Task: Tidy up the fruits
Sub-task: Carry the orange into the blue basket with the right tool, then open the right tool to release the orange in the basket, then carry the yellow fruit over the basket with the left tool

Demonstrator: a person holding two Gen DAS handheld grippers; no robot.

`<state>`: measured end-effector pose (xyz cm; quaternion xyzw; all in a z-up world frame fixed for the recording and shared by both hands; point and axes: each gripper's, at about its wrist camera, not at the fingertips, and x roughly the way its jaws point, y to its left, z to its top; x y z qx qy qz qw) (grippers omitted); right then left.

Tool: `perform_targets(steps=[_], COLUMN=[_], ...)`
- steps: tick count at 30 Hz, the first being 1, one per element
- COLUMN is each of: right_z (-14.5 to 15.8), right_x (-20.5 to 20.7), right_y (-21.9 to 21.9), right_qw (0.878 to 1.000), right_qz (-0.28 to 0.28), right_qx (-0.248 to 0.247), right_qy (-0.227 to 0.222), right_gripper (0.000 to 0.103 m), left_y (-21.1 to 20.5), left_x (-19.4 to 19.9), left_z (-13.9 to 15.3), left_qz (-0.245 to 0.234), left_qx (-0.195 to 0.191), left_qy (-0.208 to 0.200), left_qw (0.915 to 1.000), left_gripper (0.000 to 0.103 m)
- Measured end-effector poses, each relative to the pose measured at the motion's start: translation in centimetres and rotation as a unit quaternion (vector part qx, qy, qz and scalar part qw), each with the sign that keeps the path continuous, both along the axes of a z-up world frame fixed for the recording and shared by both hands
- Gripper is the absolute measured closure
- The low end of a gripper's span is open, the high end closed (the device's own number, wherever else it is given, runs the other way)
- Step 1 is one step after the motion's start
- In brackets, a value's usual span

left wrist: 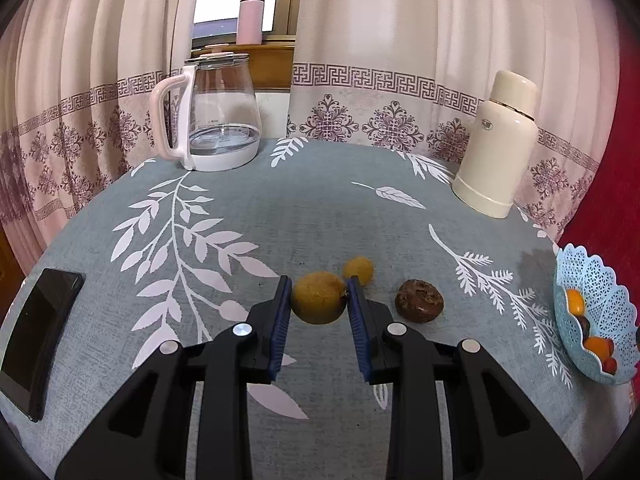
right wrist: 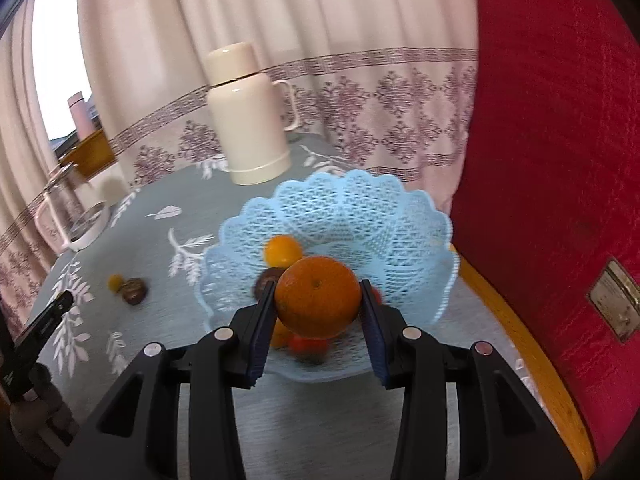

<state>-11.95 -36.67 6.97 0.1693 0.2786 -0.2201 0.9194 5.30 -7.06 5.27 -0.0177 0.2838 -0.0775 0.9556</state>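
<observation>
Gripping a round brownish-yellow fruit (left wrist: 319, 298) at frame centre, the left gripper (left wrist: 319, 300) is clamped; the right gripper (right wrist: 318, 304) squeezes a round orange (right wrist: 318, 302) before the pale-blue lattice plastic basket (right wrist: 400, 216)

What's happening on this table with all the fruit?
A person is sorting fruit with two hand-held grippers. The right gripper holds an orange over the blue basket, which already has fruit in it. The left gripper is clamped on a brownish-yellow fruit on the tablecloth, beside a small yellow fruit and a dark brown one.
</observation>
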Motion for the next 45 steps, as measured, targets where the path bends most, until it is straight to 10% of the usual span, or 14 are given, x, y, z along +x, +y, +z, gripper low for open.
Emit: perform_targets(steps=[28,45], right_z=[-1.1,-0.5], right_x=[-1.0,-3.7], right_y=[-1.6,-2.4], right_qw=[1.000,0.998], right_qz=[-0.027,-0.030], right_qx=[-0.013,-0.049], right_qy=[0.004,-0.016], right_gripper=[0.060,0.038], left_y=[-0.2,-0.6], left_x=[-0.1,-0.3], left_z=[-0.1,-0.6], left_qz=[-0.001,-0.001], left_qx=[0.005,0.017], left_qy=[0.001,0.003], left_qw=[1.0000,0.9998], left_gripper=[0.074,0.074])
